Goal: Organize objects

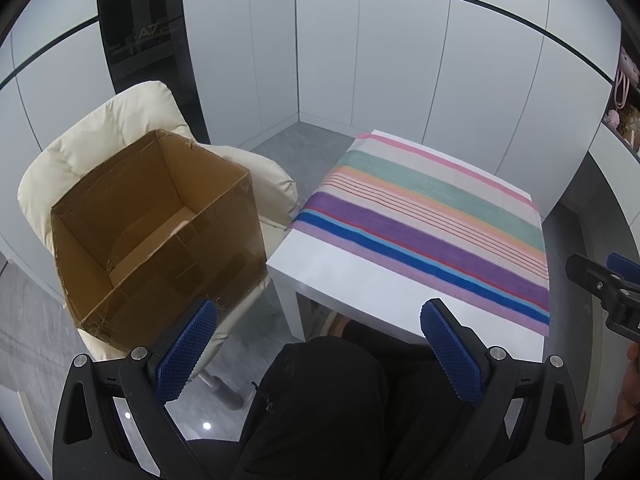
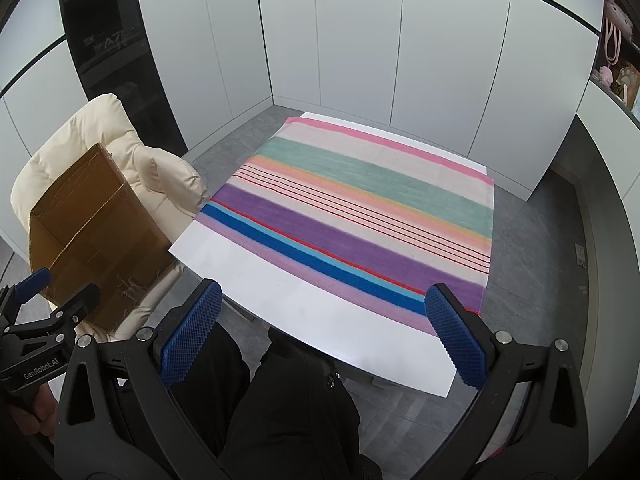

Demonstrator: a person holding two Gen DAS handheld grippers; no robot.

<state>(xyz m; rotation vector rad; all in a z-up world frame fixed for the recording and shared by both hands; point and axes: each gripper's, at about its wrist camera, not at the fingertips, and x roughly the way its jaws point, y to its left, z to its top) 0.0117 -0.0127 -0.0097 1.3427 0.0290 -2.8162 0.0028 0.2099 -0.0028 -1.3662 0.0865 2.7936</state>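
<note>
A brown cardboard box (image 1: 160,232) stands open on a cream padded chair (image 1: 132,112) left of the table; it also shows in the right wrist view (image 2: 96,240). Only a cardboard scrap shows on its floor. A white table (image 1: 360,280) carries a striped cloth (image 1: 432,224), seen also in the right wrist view (image 2: 360,216). My left gripper (image 1: 320,352) is open and empty, held above the person's lap near the table's front edge. My right gripper (image 2: 320,332) is open and empty, also at the front edge.
The person's black-clad legs (image 2: 288,408) sit under both grippers. White cabinet walls (image 2: 400,60) close off the back. A dark glass panel (image 1: 144,32) stands behind the chair. Shelves with pink items (image 2: 616,40) are at the far right. Grey floor (image 2: 540,248) surrounds the table.
</note>
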